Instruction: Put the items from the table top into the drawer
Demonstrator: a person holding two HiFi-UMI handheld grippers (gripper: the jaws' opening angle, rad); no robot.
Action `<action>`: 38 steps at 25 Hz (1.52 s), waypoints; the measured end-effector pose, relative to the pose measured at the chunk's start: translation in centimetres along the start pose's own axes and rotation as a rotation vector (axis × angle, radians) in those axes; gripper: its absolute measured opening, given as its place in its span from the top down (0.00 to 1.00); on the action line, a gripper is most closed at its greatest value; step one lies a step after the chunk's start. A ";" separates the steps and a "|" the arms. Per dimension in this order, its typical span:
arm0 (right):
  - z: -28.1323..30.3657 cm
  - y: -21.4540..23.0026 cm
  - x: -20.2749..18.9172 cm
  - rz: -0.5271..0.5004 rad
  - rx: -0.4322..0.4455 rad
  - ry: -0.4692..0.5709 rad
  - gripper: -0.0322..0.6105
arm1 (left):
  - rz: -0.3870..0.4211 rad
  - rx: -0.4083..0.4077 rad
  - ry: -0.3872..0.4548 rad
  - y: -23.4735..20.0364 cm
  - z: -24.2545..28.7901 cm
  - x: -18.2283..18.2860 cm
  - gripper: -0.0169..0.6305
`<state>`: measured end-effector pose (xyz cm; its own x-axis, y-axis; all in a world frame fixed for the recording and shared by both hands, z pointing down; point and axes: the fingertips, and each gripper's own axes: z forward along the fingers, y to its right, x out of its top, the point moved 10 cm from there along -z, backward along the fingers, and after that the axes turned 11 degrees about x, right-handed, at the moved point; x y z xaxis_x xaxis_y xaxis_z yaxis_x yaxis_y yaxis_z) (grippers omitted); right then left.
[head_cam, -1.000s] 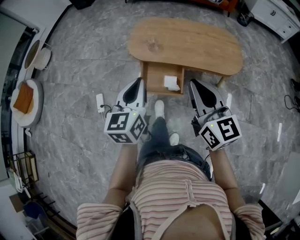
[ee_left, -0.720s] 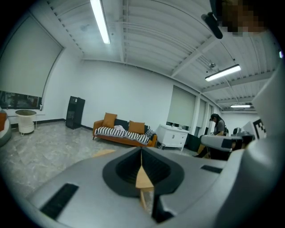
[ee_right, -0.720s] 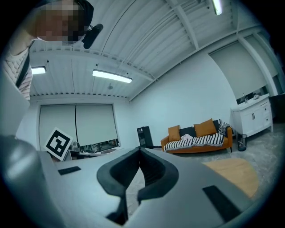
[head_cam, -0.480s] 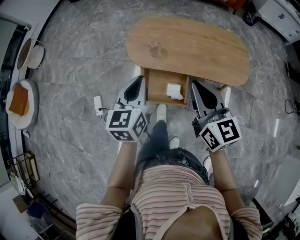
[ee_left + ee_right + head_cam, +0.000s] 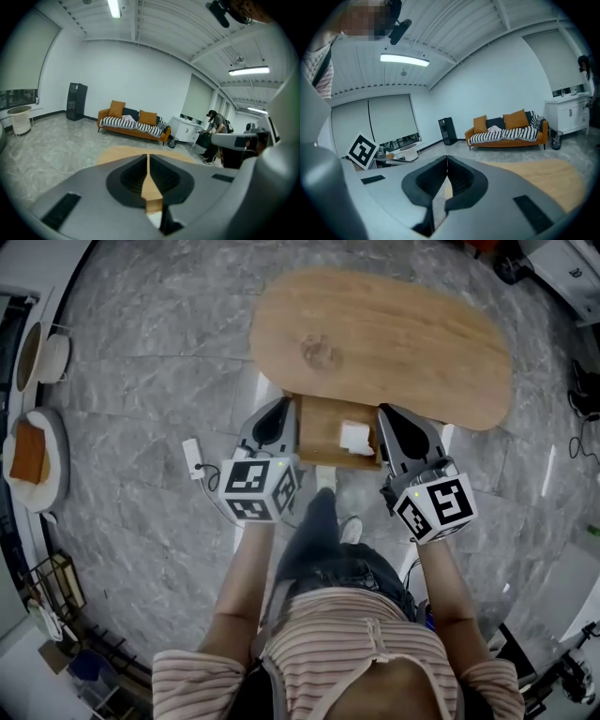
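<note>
The oval wooden table [image 5: 403, 334] has a bare top. Under its near edge a wooden drawer [image 5: 319, 427] stands pulled out, with a white item [image 5: 357, 438] lying in its right part. My left gripper [image 5: 278, 411] is shut and empty, its tip just left of the drawer. My right gripper [image 5: 388, 420] is shut and empty too, at the drawer's right side. In the left gripper view the closed left gripper [image 5: 148, 157] points over the table [image 5: 119, 152]. In the right gripper view the closed right gripper [image 5: 447, 160] has the table [image 5: 543, 176] to its right.
The person's legs and white shoes [image 5: 323, 478] stand just before the drawer. A white power strip [image 5: 192, 457] lies on the marble floor at the left. A round side table [image 5: 56, 442] stands far left. An orange sofa [image 5: 133, 124] and a person at a white cabinet [image 5: 216, 126] are beyond.
Both grippers have moved forward towards the table and now flank the open drawer. The table and drawer appear nearer and larger. Both grippers' jaws stayed together.
</note>
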<state>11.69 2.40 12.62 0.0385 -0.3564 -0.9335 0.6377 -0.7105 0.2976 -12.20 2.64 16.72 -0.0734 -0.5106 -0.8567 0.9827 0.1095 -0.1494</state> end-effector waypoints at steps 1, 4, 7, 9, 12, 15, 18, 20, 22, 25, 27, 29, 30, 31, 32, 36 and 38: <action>0.9 0.4 -0.1 0.005 -0.003 -0.009 0.94 | -0.002 -0.001 -0.012 -0.5 1.0 0.0 0.95; 3.2 1.7 -0.7 0.018 -0.008 -0.037 0.94 | -0.008 -0.001 -0.046 -1.7 4.0 -0.3 0.95; 5.3 3.1 -1.5 0.035 -0.009 -0.064 0.94 | -0.007 -0.002 -0.075 -2.7 6.8 -0.6 0.95; 6.7 3.9 -1.8 0.049 -0.011 -0.075 0.94 | -0.003 -0.008 -0.098 -3.2 8.7 -0.8 0.95; 8.5 5.2 -2.4 0.069 -0.009 -0.091 0.94 | -0.008 -0.020 -0.128 -3.7 11.3 -1.0 0.95; 10.2 6.3 -3.3 0.083 -0.012 -0.112 0.94 | -0.019 -0.024 -0.148 -4.0 13.5 -1.4 0.95; 11.7 7.4 -4.3 0.095 -0.018 -0.127 0.94 | -0.016 -0.021 -0.174 -4.4 15.8 -2.2 0.95; 12.6 8.0 -4.9 0.105 -0.020 -0.136 0.94 | -0.015 -0.017 -0.201 -4.7 17.4 -3.0 0.92; 13.3 8.5 -5.5 0.115 -0.017 -0.147 0.94 | -0.008 -0.007 -0.226 -5.0 18.9 -3.9 0.89; 14.5 9.2 -6.5 0.122 -0.009 -0.170 0.94 | 0.013 0.011 -0.265 -5.6 21.4 -5.5 0.87; 15.0 9.6 -7.3 0.126 -0.010 -0.183 0.94 | 0.008 0.013 -0.297 -5.9 22.8 -6.5 0.85; 15.4 9.9 -8.1 0.135 -0.014 -0.193 0.94 | -0.005 0.015 -0.327 -6.1 23.9 -7.5 0.84; 15.6 10.1 -8.5 0.140 -0.016 -0.198 0.94 | -0.013 0.018 -0.340 -6.2 24.4 -8.0 0.84; 15.8 10.3 -8.9 0.144 -0.016 -0.203 0.94 | -0.022 0.022 -0.352 -6.4 24.9 -8.4 0.84; 16.1 10.5 -9.3 0.147 -0.015 -0.208 0.94 | -0.031 0.026 -0.362 -6.4 25.3 -8.8 0.83; 17.1 11.0 -10.8 0.158 -0.019 -0.229 0.94 | -0.082 0.031 -0.401 -6.9 27.0 -10.0 0.80; 17.7 11.2 -11.2 0.160 -0.016 -0.237 0.94 | -0.100 0.039 -0.418 -7.1 27.9 -10.6 0.79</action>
<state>4.81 -12.33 29.98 -0.0400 -0.5969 -0.8013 0.6500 -0.6246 0.4329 -13.65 -16.51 40.61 -0.1016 -0.8198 -0.5635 0.9805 0.0131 -0.1958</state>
